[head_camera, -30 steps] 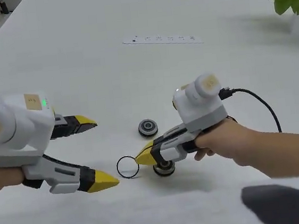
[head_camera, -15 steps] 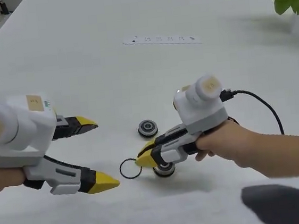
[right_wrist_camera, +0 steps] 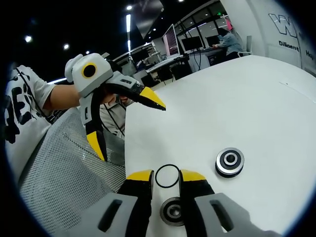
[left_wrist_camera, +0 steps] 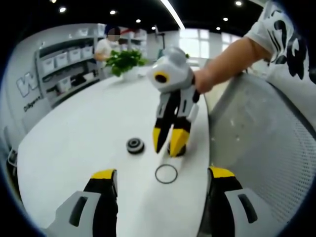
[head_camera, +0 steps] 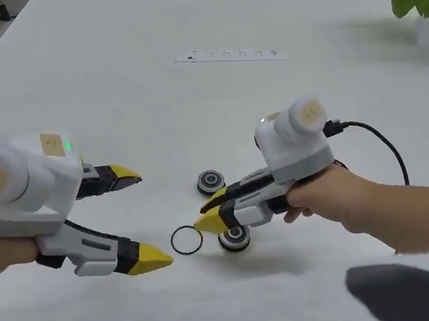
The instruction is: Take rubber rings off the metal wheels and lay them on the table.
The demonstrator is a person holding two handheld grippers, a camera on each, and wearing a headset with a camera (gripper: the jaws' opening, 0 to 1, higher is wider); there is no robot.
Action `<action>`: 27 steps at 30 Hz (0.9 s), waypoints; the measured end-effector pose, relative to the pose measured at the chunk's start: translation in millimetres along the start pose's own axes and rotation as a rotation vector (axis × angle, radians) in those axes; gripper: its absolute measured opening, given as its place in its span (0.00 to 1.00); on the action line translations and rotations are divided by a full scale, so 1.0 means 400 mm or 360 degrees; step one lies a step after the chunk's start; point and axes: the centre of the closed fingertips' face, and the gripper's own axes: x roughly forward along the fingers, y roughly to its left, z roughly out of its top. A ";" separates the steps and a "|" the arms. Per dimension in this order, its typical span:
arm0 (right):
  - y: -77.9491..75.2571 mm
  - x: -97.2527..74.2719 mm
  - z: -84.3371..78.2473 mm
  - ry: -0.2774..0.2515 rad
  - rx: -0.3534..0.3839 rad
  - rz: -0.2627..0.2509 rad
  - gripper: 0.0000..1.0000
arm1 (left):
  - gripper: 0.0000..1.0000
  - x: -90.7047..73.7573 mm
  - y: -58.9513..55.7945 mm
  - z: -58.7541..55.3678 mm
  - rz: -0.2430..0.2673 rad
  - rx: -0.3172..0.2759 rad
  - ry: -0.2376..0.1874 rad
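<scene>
- Under the right hand-held gripper (head_camera: 211,213), the near metal wheel (head_camera: 234,237) is showing only in part in the head view, with the yellow tips covering its upper-left edge.
- In the right gripper view this wheel is sitting low at 6 o'clock between the two jaws, and the jaw bodies are cutting off both its sides. I cannot tell whether they are touching it.
- Whether either wheel is wearing a rubber ring is too fine to make out.
- The right hand-held gripper is keeping only a narrow gap between its jaws and is not clearly gripping anything.
- The left hand-held gripper (head_camera: 149,217) is gaping wide at 9 o'clock of the wheels, holding nothing and hanging clear of the bench (head_camera: 114,79).
- One rubber ring (head_camera: 186,240), a thin black circle, is lying flat on the white bench just beside the near wheel at its 9 o'clock, a little apart from it.
- The far metal wheel (head_camera: 211,181) is lying flat at 11 o'clock of the near one, close to it but not touching, showing a pale hub inside a dark outer band.
- A white power strip (head_camera: 230,55) is lying well away at 12 o'clock.
</scene>
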 end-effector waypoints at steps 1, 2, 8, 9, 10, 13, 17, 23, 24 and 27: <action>-0.001 -0.004 0.001 -0.0005 0.0001 -0.0002 0.18 | 0.76 0.001 0.001 0.002 -0.0001 0.0000 -0.0003; -0.001 -0.007 0.003 -0.0010 0.0004 -0.0002 0.18 | 0.76 0.002 0.001 0.002 -0.0002 0.0000 -0.0003; -0.008 -0.025 0.009 -0.0039 0.0014 -0.0016 0.18 | 0.75 0.011 0.005 0.006 -0.0012 0.0005 0.0002; -0.009 -0.027 0.009 -0.0039 0.0015 -0.0016 0.18 | 0.75 0.012 0.006 0.007 -0.0014 0.0006 0.0002; -0.010 -0.029 0.008 -0.0039 0.0016 -0.0019 0.18 | 0.75 0.015 0.006 0.009 -0.0015 0.0008 0.0000; -0.012 -0.033 0.006 -0.0044 0.0021 -0.0021 0.19 | 0.75 0.021 0.009 0.012 -0.0017 0.0009 -0.0002; -0.013 -0.038 0.005 -0.0049 0.0021 -0.0021 0.19 | 0.75 0.031 0.008 0.018 -0.0029 0.0016 -0.0001; -0.013 -0.049 0.000 -0.0049 0.0019 -0.0023 0.19 | 0.75 0.042 0.009 0.025 -0.0041 0.0019 -0.0003; -0.013 -0.052 -0.001 -0.0050 0.0022 -0.0025 0.19 | 0.75 0.046 0.010 0.025 -0.0042 0.0022 -0.0001; -0.019 -0.061 -0.007 -0.0051 0.0027 -0.0032 0.19 | 0.75 0.052 0.012 0.028 -0.0046 0.0017 -0.0003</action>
